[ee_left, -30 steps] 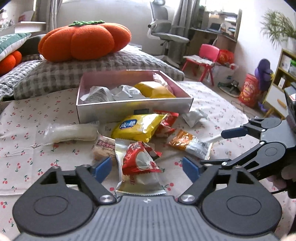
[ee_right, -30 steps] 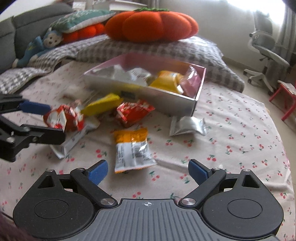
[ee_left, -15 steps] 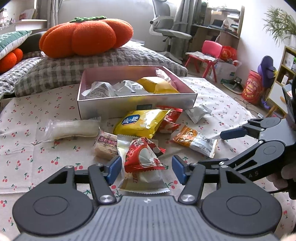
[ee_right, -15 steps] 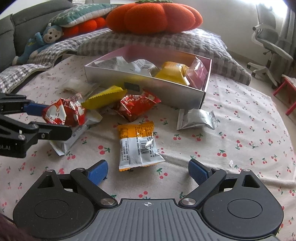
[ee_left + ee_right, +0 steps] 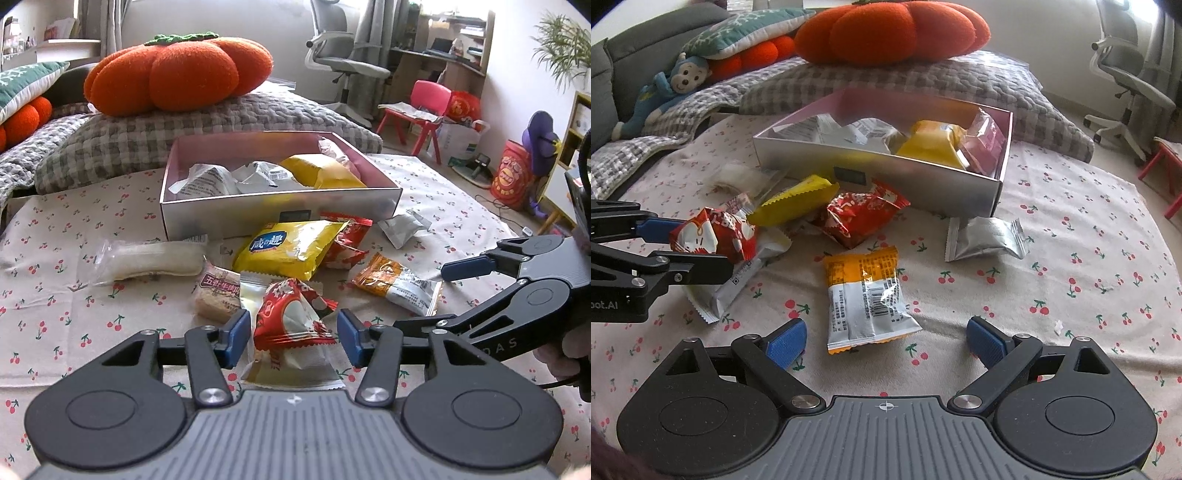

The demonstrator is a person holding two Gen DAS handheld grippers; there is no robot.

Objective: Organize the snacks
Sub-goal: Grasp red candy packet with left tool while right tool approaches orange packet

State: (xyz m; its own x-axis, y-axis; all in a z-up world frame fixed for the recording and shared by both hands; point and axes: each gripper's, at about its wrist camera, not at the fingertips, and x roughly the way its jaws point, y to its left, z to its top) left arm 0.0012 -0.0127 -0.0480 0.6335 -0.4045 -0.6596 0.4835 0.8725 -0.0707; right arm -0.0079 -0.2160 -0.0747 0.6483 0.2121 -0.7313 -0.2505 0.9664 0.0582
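While closing, left gripper point(image 5: 291, 330) jaws astride red-and-white snack packet point(image 5: 291, 325), pads narrowly apart from it.

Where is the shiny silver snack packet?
In the right wrist view, the silver packet lies on the cherry cloth, right of centre, just in front of the box's right corner.

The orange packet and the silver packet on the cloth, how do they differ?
The orange packet is orange on top and clear below with a barcode; the silver packet is plain foil. The orange packet lies ahead of the open right gripper; the silver one sits nearer the box. Both lie loose.
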